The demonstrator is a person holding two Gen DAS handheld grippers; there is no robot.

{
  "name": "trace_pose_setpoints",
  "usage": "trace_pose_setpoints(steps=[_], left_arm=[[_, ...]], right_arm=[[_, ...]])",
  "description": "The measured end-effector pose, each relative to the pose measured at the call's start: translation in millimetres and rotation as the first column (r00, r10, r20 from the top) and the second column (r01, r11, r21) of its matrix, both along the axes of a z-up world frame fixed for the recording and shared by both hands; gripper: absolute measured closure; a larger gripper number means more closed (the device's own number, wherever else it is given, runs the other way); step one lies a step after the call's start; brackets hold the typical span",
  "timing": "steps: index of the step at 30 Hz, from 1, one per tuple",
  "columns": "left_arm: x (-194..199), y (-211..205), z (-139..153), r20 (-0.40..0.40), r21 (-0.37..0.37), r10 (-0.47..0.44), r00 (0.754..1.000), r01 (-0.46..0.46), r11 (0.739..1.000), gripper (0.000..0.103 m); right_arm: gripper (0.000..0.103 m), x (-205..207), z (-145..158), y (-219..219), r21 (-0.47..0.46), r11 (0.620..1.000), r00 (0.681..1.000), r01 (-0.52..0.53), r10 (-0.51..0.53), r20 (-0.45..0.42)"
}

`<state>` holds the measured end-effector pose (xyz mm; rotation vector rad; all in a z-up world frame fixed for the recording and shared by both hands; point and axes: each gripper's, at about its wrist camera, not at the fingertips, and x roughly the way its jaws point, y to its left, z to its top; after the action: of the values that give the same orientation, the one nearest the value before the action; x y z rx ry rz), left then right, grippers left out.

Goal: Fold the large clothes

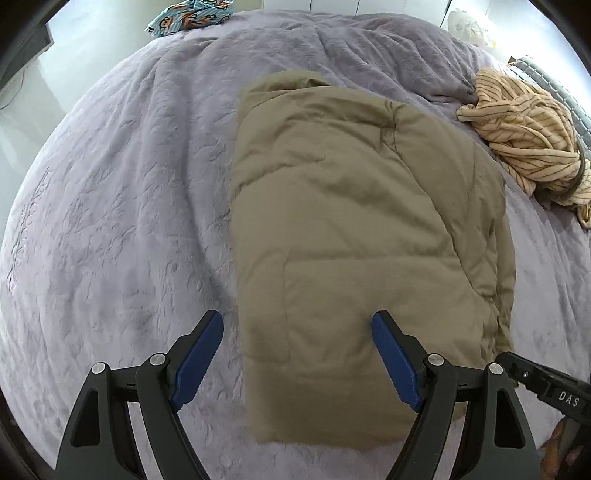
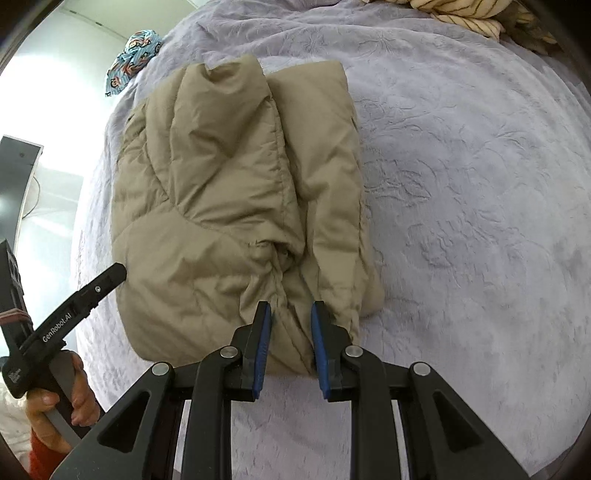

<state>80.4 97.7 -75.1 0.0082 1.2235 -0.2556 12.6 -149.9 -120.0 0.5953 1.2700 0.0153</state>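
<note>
A khaki padded jacket (image 1: 362, 229) lies folded into a thick bundle on the lilac bedcover (image 1: 122, 184). My left gripper (image 1: 297, 317) hovers open over the bundle's near left edge. One blue pad is above the jacket, the other above the cover, and nothing is between them. In the right wrist view the jacket (image 2: 221, 192) shows its folded layers and a sleeve edge. My right gripper (image 2: 290, 310) is nearly closed on a gathered fold at the jacket's near corner, and creases run into the jaws.
A striped beige garment (image 1: 528, 136) is heaped at the bed's far right. A blue patterned cloth (image 1: 192, 16) lies at the far left edge. A hand (image 2: 74, 387) holds the other gripper's handle left of the jacket. Beyond the bed's left edge is pale floor.
</note>
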Motion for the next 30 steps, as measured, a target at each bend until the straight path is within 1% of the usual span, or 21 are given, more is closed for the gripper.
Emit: trace_pose_setpoints(steps=[4, 12, 18, 23, 28, 29, 30], left_arm=[[-5.6, 6.2, 5.8, -0.008, 0.004, 0.001, 1.0, -0.001, 1.0, 0.02], [-23.0, 16.5, 32.4, 0.009, -0.009, -0.007, 1.0, 0.007, 1.0, 0.02], [-47.9, 22.1, 48.6, 0.008, -0.018, -0.009, 1.0, 0.009, 1.0, 0.02], [-68.8, 25.1, 55.9, 0.008, -0.024, -0.026, 1.0, 0.026, 0.999, 0.02], [-85.3, 29.3, 59.5, -0.001, -0.023, -0.017, 1.0, 0.017, 1.0, 0.02], [-88.0, 30.1, 61.3, -0.005, -0.024, -0.016, 1.0, 0.016, 1.0, 0.018], [-90.3, 30.6, 63.3, -0.008, -0.03, -0.015, 1.0, 0.015, 0.999, 0.008]], right_arm=[[0.078, -5.7, 8.3, 0.0, -0.01, 1.0, 1.0, -0.018, 0.018, -0.008], [0.078, -28.5, 30.7, 1.1, -0.01, 1.0, 1.0, -0.01, 0.01, -0.003], [0.078, -49.4, 45.9, 8.7, -0.008, 1.0, 1.0, -0.007, 0.007, 0.014], [0.078, -62.8, 55.2, 13.8, -0.007, 1.0, 1.0, -0.006, 0.006, 0.027], [0.078, -70.3, 60.6, 16.9, -0.007, 1.0, 1.0, -0.01, 0.01, 0.03], [0.078, -72.3, 62.3, 17.9, -0.008, 1.0, 0.999, -0.011, 0.011, 0.033], [0.078, -73.4, 63.4, 18.3, -0.008, 1.0, 0.999, -0.012, 0.012, 0.035]])
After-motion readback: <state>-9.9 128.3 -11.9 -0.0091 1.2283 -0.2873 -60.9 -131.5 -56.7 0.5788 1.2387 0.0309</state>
